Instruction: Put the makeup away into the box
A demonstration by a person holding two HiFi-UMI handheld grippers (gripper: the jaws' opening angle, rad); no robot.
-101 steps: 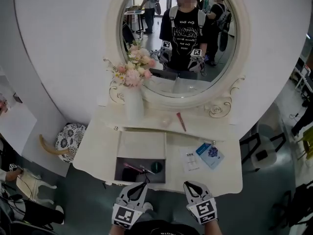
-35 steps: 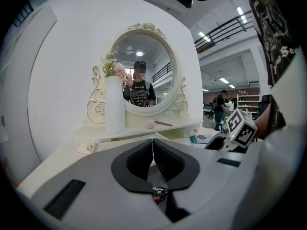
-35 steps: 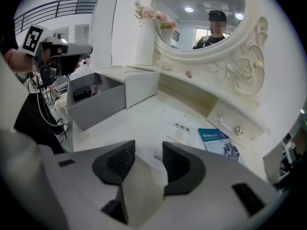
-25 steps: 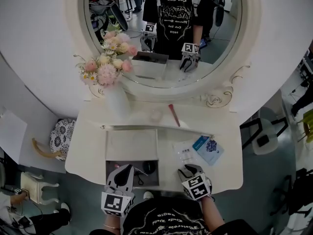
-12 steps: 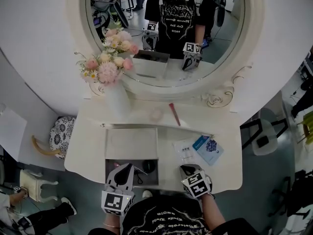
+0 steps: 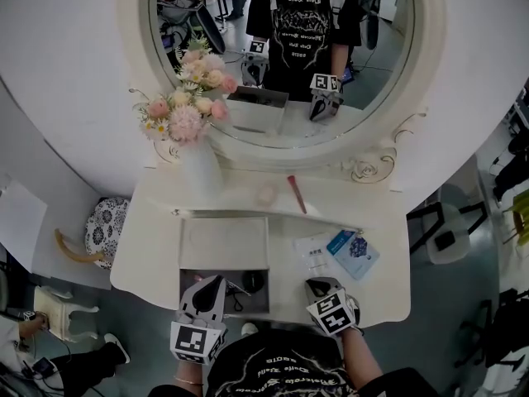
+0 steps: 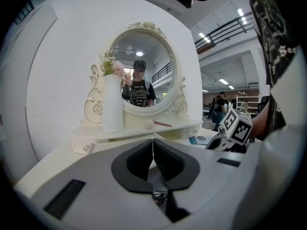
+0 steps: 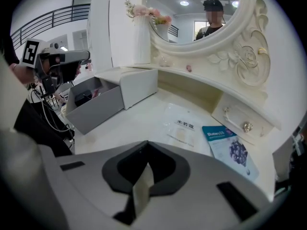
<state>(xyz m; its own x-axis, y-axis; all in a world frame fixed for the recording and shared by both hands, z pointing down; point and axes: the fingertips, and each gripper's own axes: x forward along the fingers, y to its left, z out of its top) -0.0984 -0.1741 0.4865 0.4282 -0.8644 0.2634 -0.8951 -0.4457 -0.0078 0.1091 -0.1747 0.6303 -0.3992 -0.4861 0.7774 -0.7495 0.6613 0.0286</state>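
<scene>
White dressing tabletop (image 6: 376, 292) beneath an oval mirror (image 6: 273, 157). An open white rectangular box (image 6: 224, 245) at front left holds dark makeup (image 6: 252, 282). The left claw (image 7: 153, 143) is closed and empty at the box's front. The right claw (image 8: 147, 147) is closed on a thin pale strip (image 8: 143, 185) lying along its jaws. A slim red makeup pencil (image 6: 296, 194) lies on the rear shelf (image 6: 347, 201), long axis running from mirror to front.

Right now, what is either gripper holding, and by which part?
Right gripper pinches a thin pale strip, edge-on between its jaws; which part, unclear. Left gripper shut, empty.
</scene>
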